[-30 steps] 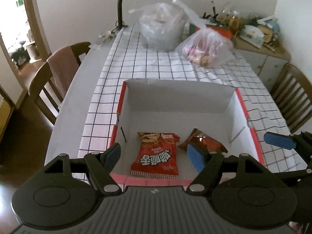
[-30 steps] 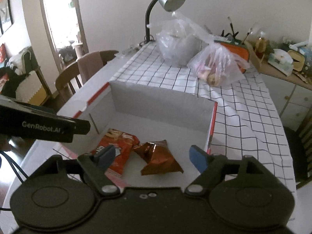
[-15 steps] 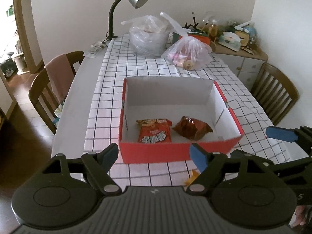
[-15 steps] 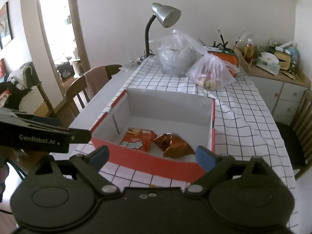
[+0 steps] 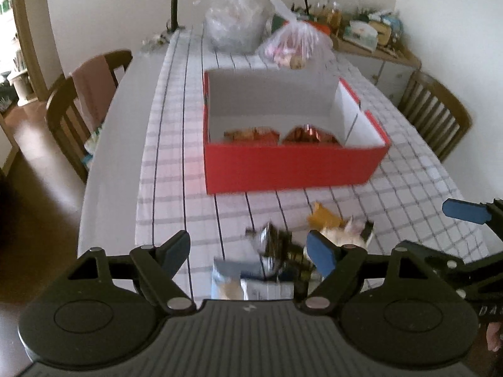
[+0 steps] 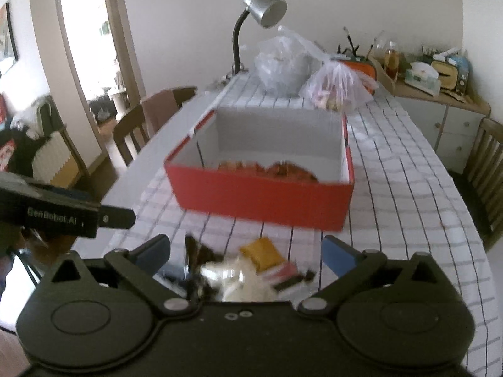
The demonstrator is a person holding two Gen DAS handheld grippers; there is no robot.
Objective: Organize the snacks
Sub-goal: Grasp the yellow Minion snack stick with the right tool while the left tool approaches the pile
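Hovering over the near end of the tabletop (image 5: pixel 408 169): left claw (image 5: pixel 248 251) is sitting spread, nothing pinched, above a blurred pile of loose snacks (image 5: pixel 283 260). Right claw (image 6: pixel 246 253) has just been opening and is now gaping wide, empty, over the same pile, a yellow packet (image 6: pixel 262 251) lying at its far edge. The red box (image 6: pixel 261 194) is standing just beyond the pile, holding a red packet (image 5: pixel 251 133) and a brown packet (image 5: pixel 308 134) side by side against its near wall. Both views are motion-blurred.
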